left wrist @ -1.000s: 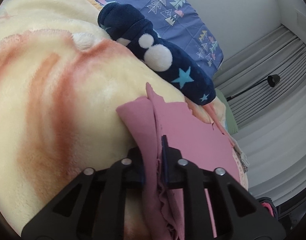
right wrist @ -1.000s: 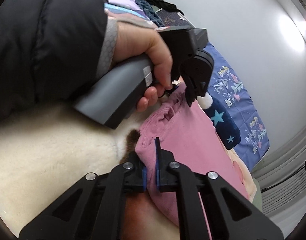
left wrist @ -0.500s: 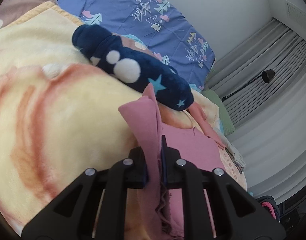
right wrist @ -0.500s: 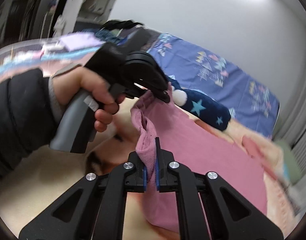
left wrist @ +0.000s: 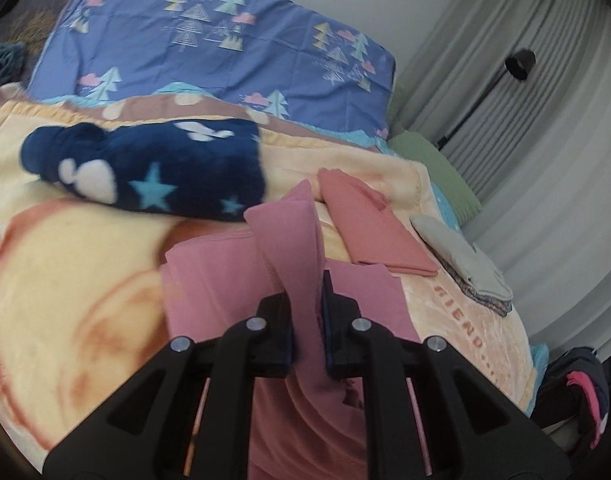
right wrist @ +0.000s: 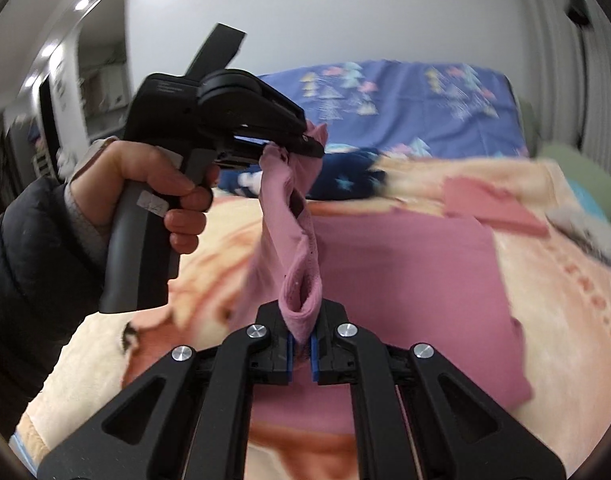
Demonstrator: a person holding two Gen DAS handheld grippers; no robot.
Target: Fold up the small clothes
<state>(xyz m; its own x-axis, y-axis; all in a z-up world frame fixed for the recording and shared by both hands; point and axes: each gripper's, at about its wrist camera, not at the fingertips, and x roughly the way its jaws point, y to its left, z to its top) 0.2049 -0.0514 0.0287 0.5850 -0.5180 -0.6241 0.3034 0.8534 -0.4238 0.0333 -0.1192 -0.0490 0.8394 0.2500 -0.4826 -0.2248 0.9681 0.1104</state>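
A pink garment (right wrist: 409, 272) lies partly on the cream and orange blanket (right wrist: 553, 304), with one edge lifted off it. My right gripper (right wrist: 300, 340) is shut on a bunched fold of that edge. My left gripper (left wrist: 305, 304) is shut on the same garment (left wrist: 289, 236) at another point of the edge. In the right wrist view the left gripper (right wrist: 305, 144) shows up and to the left, held by a hand, with the pink cloth hanging between the two grippers above the bed.
A navy star-patterned fleece (left wrist: 153, 168) lies behind the garment. A folded salmon piece (left wrist: 369, 224) and a grey folded item (left wrist: 461, 256) lie to the right. A blue tree-print pillow (left wrist: 225, 52) is at the back. Curtains (left wrist: 545, 160) and a floor lamp (left wrist: 517, 64) stand right.
Both grippers have risen and swung up from the blanket, lifting the pink garment's edge. The rest of the garment now trails flat on the bed beyond them.
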